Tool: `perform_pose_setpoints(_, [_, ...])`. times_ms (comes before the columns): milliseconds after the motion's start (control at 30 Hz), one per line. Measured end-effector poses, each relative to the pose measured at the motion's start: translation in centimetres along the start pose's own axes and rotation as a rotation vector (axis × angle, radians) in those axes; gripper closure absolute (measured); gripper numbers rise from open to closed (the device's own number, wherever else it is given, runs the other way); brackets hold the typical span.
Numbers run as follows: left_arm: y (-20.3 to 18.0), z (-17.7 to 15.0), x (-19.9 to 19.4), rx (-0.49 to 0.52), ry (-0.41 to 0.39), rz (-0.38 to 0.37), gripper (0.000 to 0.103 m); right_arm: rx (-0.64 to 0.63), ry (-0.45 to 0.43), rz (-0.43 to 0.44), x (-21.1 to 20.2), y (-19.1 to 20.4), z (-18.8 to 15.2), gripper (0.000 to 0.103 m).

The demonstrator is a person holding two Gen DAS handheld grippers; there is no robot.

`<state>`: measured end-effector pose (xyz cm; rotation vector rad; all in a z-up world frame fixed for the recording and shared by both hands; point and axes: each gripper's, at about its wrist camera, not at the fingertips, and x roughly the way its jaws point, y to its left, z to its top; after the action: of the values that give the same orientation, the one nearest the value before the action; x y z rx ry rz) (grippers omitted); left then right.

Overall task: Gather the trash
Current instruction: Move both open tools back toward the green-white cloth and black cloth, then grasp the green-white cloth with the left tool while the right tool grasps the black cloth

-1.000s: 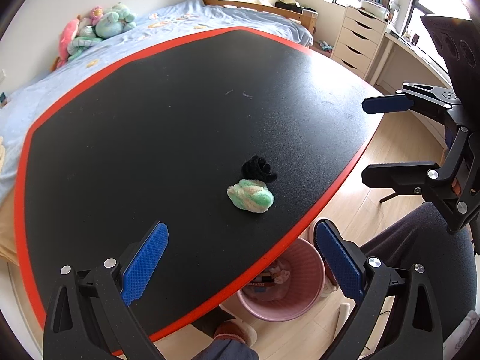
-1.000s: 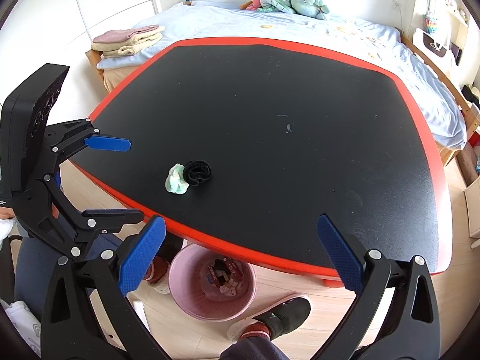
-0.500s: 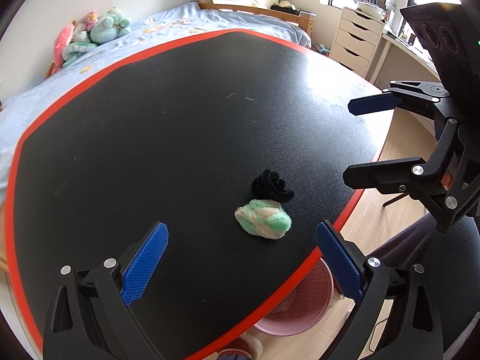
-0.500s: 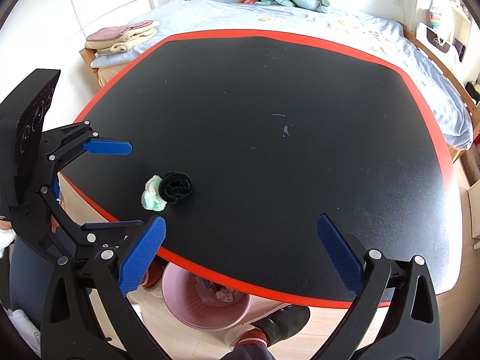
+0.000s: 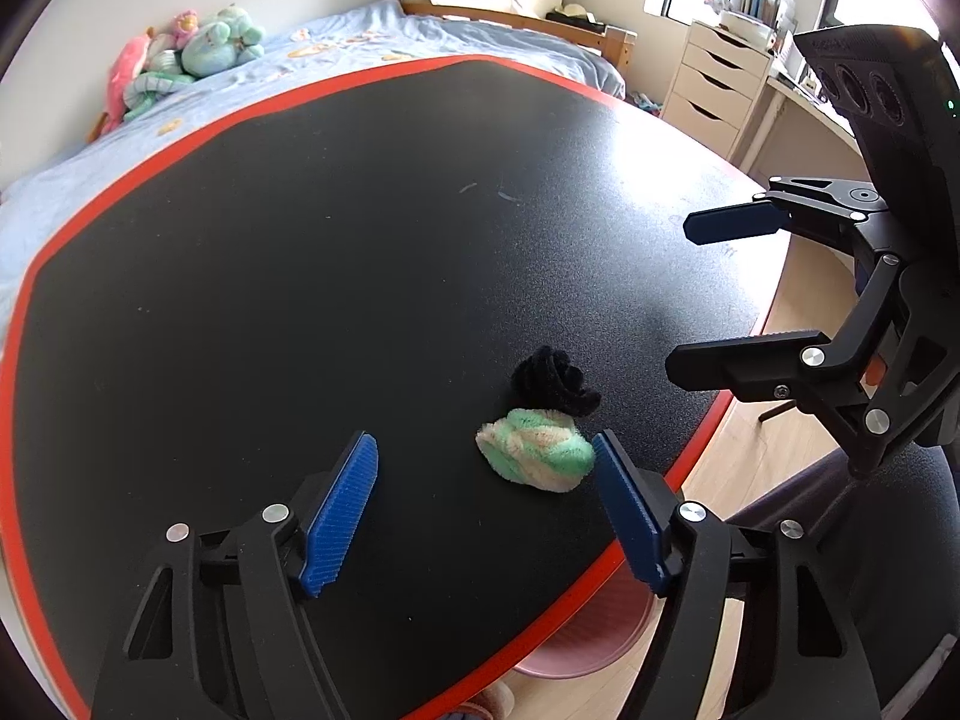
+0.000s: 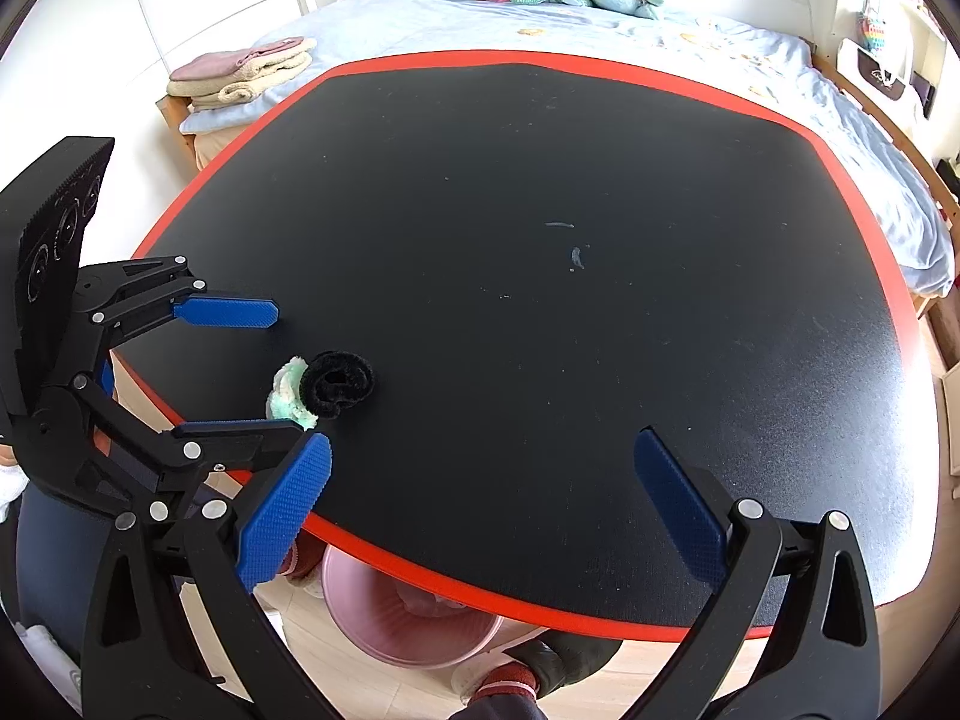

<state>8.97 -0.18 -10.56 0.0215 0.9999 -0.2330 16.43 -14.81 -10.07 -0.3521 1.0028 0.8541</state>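
The green-and-cream wad point(image 5: 536, 456) lies touching a black wad point(image 5: 555, 381) near the table point(image 5: 300, 240) edge above the pink bin point(image 6: 408, 630). Left gripper point(image 5: 486, 510), jaws apart, should straddle only the green wad before closing. Right gripper point(image 6: 480, 498) hovers with jaws apart.

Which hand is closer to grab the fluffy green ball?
Left. The left tool is open right at the green ball, which lies almost between its fingers. The right tool points at bare table, farther off.
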Motion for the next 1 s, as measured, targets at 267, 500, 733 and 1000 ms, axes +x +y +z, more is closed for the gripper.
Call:
perform_pose_setpoints(267, [0.1,0.2,-0.1,-0.009,0.003,-0.007,0.054,-0.008,0.001,0.008,0.5,-0.2,0.4,0.004])
perform_pose_setpoints(500, [0.7,0.2,-0.2,-0.023,0.011,0.004,0.075,-0.04,0.001,0.033,1.0,0.7,1.1,0.004])
perform_pose_setpoints(733, [1.4,0.4,-0.2,-0.061,0.013,0.024,0.077,-0.084,-0.007,0.062,1.7,1.9,1.4,0.004])
perform_pose_setpoints(1000, [2.7,0.4,-0.4,-0.112,0.011,0.046,0.077,-0.163,0.001,0.086,2.9,3.9,1.9,0.032])
